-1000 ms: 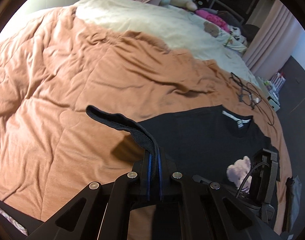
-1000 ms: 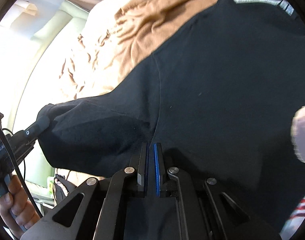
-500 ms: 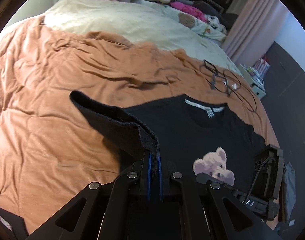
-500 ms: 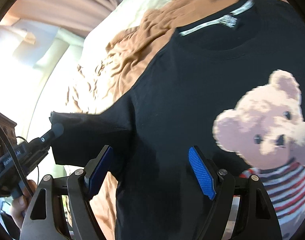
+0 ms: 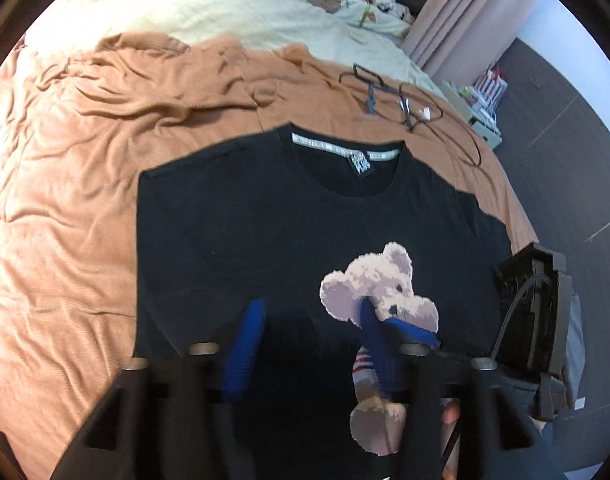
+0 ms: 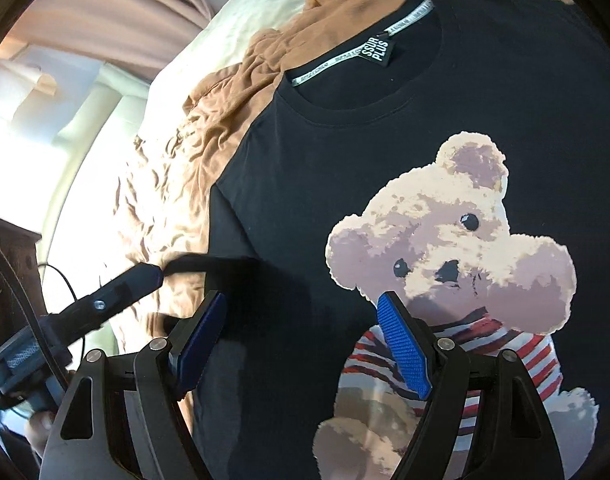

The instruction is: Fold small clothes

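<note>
Left wrist camera looks down the bed (image 5: 85, 200) from above the shirt (image 5: 245, 220); right wrist camera sits closer, tilted. Both views share the shirt's bear print (image 6: 457, 240).

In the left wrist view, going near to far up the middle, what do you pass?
left gripper → teddy bear print → neck label → orange blanket → cream bedding

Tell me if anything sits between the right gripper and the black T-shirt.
Nothing visible does. The right gripper, jaws open, hangs directly over the black T-shirt beside its bear print; only the left gripper reaches in at the sleeve edge.
</note>
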The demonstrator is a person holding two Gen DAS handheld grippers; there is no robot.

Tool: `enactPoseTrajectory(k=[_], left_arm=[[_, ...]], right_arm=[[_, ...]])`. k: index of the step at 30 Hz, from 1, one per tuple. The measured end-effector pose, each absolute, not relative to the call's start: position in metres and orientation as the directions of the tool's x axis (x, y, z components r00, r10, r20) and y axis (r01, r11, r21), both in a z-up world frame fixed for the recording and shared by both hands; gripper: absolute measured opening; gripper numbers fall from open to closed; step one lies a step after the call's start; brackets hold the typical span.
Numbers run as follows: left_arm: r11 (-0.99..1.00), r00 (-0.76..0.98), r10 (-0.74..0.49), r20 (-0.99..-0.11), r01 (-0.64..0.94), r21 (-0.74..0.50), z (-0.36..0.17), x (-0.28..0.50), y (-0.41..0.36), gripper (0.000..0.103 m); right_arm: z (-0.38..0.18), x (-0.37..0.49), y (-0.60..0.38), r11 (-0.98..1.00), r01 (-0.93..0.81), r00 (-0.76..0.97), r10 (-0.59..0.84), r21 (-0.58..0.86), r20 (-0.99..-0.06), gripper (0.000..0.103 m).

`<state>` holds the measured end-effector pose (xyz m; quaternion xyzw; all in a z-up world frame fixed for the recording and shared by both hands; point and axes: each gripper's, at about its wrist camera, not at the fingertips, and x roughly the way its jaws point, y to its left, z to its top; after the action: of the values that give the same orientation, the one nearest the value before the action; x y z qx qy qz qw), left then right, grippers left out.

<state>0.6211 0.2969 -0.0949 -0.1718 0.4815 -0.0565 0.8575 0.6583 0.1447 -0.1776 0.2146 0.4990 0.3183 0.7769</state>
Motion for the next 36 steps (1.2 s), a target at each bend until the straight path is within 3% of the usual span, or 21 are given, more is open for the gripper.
enactPoseTrajectory(k=[16,20,36], left_arm=[[0.915,0.519,-0.107,-0.848,-0.282,-0.288,-0.102,0.571,0.394,0.065],[0.908,0.502,-0.096,-0.86,-0.309,-0.282,-0.111,0.555,0.41,0.064],[0.873,0.498,-0.092,-0.862,-0.377,-0.311,-0.128,0.508,0.455,0.064]], right_arm=[[-0.163,0.623,0.191,0.737,-0.524,0.319,0.635,0.428,-0.704,0.076],[-0.163,0.613,0.216,0.715,-0.584,0.296,0.628,0.384,-0.719,0.053],[-0.195,0.619,0.307,0.703,-0.652,0.238,0.546,0.284,-0.803,0.053]])
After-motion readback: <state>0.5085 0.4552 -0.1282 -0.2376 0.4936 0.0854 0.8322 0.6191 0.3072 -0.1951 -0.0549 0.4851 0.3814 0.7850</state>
